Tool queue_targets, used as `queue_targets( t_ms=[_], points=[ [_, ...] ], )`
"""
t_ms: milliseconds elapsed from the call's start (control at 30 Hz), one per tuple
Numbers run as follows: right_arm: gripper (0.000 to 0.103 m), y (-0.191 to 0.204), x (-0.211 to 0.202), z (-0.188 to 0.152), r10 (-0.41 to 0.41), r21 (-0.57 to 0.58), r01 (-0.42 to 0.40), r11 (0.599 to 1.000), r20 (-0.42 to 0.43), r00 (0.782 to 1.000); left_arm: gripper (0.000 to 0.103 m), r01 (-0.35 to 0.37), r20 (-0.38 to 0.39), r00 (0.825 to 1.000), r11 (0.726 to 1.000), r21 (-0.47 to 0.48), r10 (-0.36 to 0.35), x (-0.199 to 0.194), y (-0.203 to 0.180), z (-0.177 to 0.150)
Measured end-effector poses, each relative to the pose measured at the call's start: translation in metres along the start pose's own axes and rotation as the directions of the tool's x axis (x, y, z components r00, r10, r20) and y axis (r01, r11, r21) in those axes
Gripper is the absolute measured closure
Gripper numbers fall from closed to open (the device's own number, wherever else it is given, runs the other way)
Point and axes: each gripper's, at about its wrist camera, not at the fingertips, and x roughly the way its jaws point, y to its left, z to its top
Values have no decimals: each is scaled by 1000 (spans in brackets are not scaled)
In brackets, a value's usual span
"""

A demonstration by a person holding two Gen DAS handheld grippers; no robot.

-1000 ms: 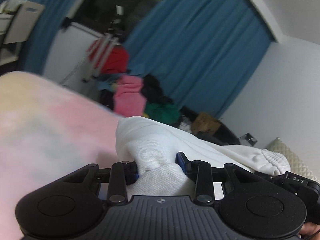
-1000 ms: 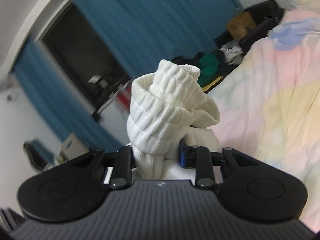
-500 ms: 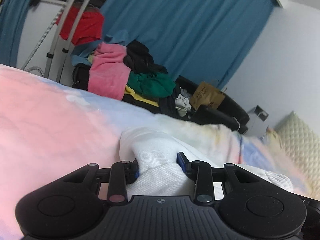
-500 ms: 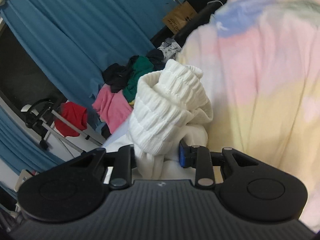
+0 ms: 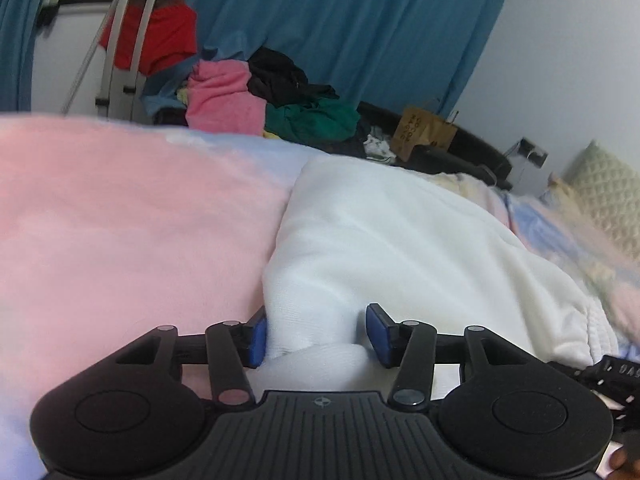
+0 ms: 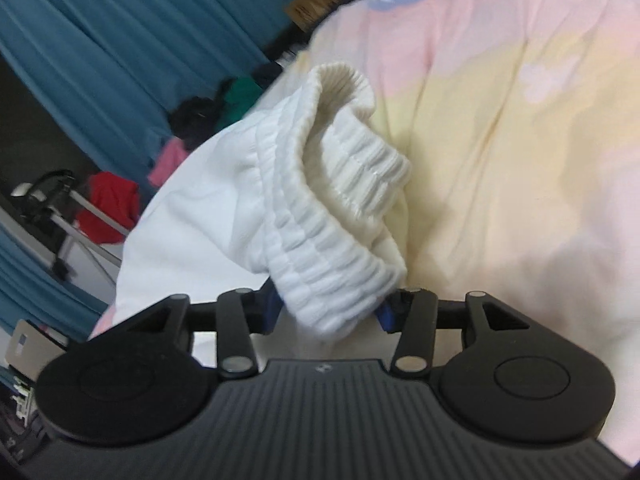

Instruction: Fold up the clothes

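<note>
1. Left wrist view: the left hand-held gripper [image 5: 316, 334] has just been spreading its jaws, with a fold of the white garment [image 5: 400, 240] between them. The left blue pad [image 5: 258, 338] touches the cloth; the right pad [image 5: 378, 332] stands just clear, so the grip is released.
2. The garment lies flat on the bed [image 5: 120, 220], over its pastel pink and blue cover.
3. Right wrist view: the right hand-held gripper [image 6: 328, 312] has also just been widening its jaws. The garment's ribbed cuff [image 6: 344, 208] sits bunched between them, slack and resting on the bed; its pads are mostly hidden by cloth, and the grip looks released.
4. Behind the bed are a clothes pile [image 5: 272, 100], a blue curtain [image 5: 340, 20] and a cardboard box [image 5: 424, 132].
</note>
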Motion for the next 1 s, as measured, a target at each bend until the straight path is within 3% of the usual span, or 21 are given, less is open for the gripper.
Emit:
queue_targets(
  t_ms=[67, 167, 333, 500, 567, 633, 700, 733, 1000],
  points=[
    [53, 11, -16, 6, -71, -29, 70, 997, -36, 997, 23, -27, 5, 1000, 999, 34, 27, -21, -11, 8],
    [53, 28, -45, 11, -106, -92, 101, 991, -50, 993, 19, -42, 50, 998, 995, 91, 37, -69, -31, 21],
    [53, 62, -116, 16, -64, -196, 70, 978, 34, 997, 1, -7, 74, 997, 988, 157, -5, -148, -64, 38],
    [53, 91, -182, 19, 7, -288, 20, 957, 93, 996, 0, 4, 139, 990, 977, 211, -34, -228, -96, 37],
    [53, 99, -206, 16, 42, -321, -3, 947, 114, 993, 0, -27, 167, 986, 972, 235, -13, -256, -108, 32],
    [41, 105, -231, 10, 88, -348, -36, 937, 135, 987, 0, -47, 191, 981, 967, 251, -2, -285, -117, 26],
    [10, 109, -257, -1, 120, -380, -46, 924, 173, 978, 0, -46, 210, 978, 966, 253, -9, -313, -122, 16],
    [7, 109, -268, -7, 130, -399, -43, 916, 195, 972, 0, -45, 220, 976, 967, 252, -12, -326, -123, 10],
    [7, 107, -321, -64, 193, -522, -38, 852, 247, 950, 0, -68, 288, 958, 969, 236, -2, -405, -122, -39]
  ],
)
